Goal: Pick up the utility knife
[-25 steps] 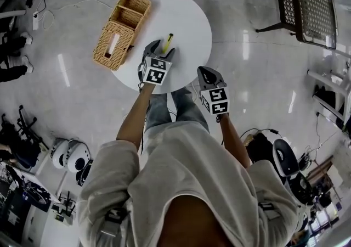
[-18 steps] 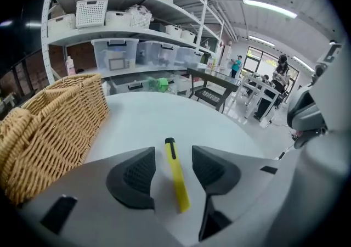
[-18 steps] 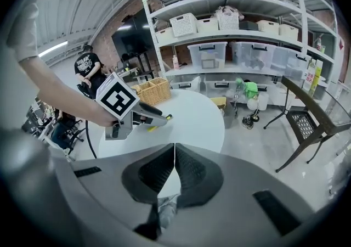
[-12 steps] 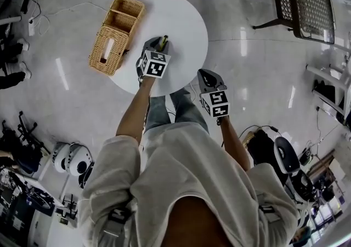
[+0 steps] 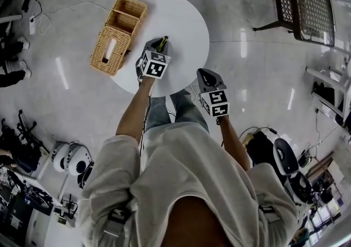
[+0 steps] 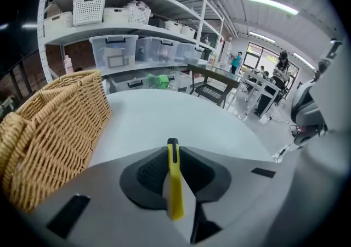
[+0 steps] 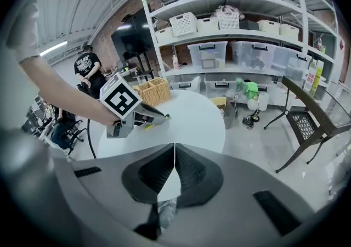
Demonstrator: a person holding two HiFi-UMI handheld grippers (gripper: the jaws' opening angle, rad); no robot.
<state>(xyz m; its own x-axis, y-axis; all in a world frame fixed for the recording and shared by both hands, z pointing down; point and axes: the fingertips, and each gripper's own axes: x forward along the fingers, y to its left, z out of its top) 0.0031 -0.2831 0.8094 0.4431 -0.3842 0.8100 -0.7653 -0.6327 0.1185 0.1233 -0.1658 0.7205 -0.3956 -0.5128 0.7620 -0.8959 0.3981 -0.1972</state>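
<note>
A slim yellow utility knife [image 6: 174,180] with a black tip lies on the round white table [image 5: 184,15]. My left gripper [image 6: 173,155] is over it with its jaws closing, and both dark pads lie against the knife's sides. In the head view only the knife's black and yellow tip [image 5: 163,41] pokes out beyond the left gripper [image 5: 156,48]. My right gripper [image 5: 205,77] hangs off the table's near edge, above the floor, shut with nothing between its pads [image 7: 189,172]. The right gripper view shows the left gripper [image 7: 148,118] on the knife [image 7: 149,126].
A two-part wicker basket [image 5: 118,29] stands at the table's left edge, close beside the left gripper, and fills the left of that gripper's view [image 6: 49,130]. A black mesh chair [image 5: 307,4] stands at the far right. Shelves with bins [image 7: 236,48] lie beyond the table.
The left gripper moved forward over the knife and its wide-open jaws came together round it. The right gripper has stayed where it was.
</note>
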